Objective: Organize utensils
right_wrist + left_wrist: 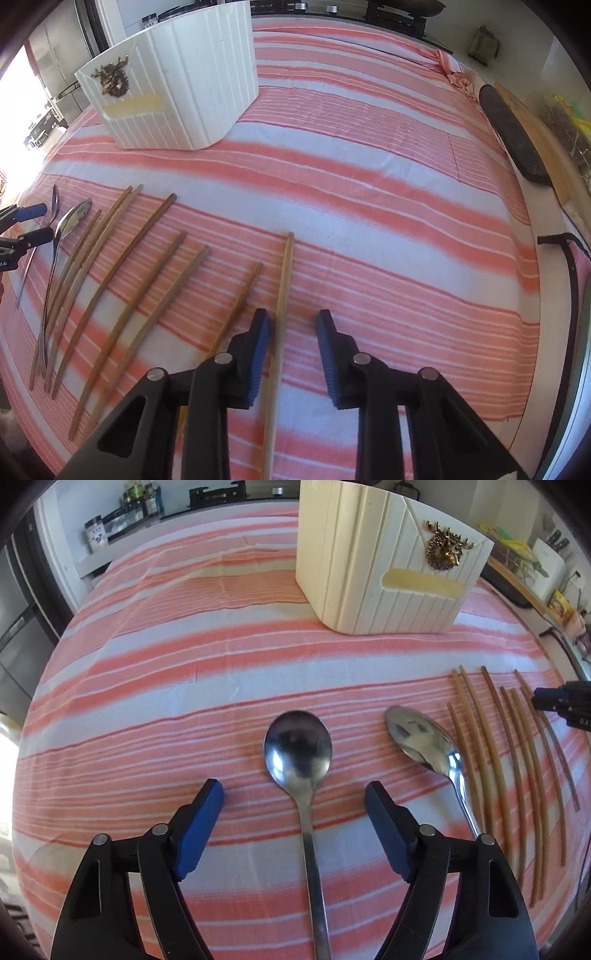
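In the left wrist view a steel spoon (pixel 298 749) lies on the striped cloth, its handle running between the open fingers of my left gripper (pixel 293 797). A second spoon (pixel 424 738) lies to its right, beside several wooden chopsticks (pixel 495 753). A cream utensil holder (pixel 391 561) with a gold deer badge stands behind. In the right wrist view my right gripper (pixel 293 325) is open around the rightmost, pale chopstick (pixel 283 295), close to its left finger. The other chopsticks (pixel 147 288), the spoons (pixel 70 221) and the holder (pixel 177 81) lie to the left.
The table is covered by a pink and white striped cloth (pixel 184 664). Jars and a rack (pixel 125 513) stand on the counter behind. A dark oval board (pixel 513 136) and a wooden board lie along the right edge. My left gripper (pixel 33 225) shows at far left.
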Demonstrator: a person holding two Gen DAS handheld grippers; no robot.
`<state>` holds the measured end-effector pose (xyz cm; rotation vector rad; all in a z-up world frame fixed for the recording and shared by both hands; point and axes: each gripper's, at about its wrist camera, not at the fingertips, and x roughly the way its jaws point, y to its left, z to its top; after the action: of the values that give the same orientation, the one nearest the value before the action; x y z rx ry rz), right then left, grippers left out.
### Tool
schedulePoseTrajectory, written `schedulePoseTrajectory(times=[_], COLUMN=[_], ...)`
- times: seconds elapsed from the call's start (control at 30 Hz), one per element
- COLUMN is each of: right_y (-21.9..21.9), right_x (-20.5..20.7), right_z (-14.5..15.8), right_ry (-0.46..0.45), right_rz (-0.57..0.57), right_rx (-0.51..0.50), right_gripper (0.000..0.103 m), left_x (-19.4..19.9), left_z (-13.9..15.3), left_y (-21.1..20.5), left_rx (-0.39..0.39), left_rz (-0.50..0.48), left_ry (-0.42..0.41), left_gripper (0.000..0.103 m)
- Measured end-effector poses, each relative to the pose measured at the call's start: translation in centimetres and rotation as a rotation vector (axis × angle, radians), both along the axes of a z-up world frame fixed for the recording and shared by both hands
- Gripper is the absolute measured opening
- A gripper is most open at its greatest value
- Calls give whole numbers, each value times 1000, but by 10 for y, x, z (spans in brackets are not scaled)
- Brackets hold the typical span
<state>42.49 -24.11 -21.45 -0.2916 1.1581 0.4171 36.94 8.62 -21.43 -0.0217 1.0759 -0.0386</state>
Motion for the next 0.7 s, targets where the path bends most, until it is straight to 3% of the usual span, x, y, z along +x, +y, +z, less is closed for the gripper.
schedulePoseTrajectory(times=[0.07, 0.13, 0.17, 0.2, 0.37, 0.7], right_y=[2, 3, 2, 0, -18, -47], right_x=[11, 20, 25, 28, 19, -69], right_z=[0, -1, -1, -1, 29, 143], right_ry=[0, 1, 3, 5, -60, -310], right_rz=[-13, -28, -42, -57, -130, -83], right_rx=[7, 28, 47, 68, 247, 436], right_gripper=[12, 6, 6, 6, 6, 6], left_x=[5, 10, 11, 12, 6, -64], left_z=[0, 1, 2, 4, 19, 113], left_y=[-3, -3, -2, 2, 19, 24], left_rx=[19, 22, 15, 2, -66, -141], left_rz=[-12, -19, -17, -10, 24, -13], left_ry=[-15, -30, -37, -44, -87, -313], left_gripper=[73, 62, 44, 36, 36, 36])
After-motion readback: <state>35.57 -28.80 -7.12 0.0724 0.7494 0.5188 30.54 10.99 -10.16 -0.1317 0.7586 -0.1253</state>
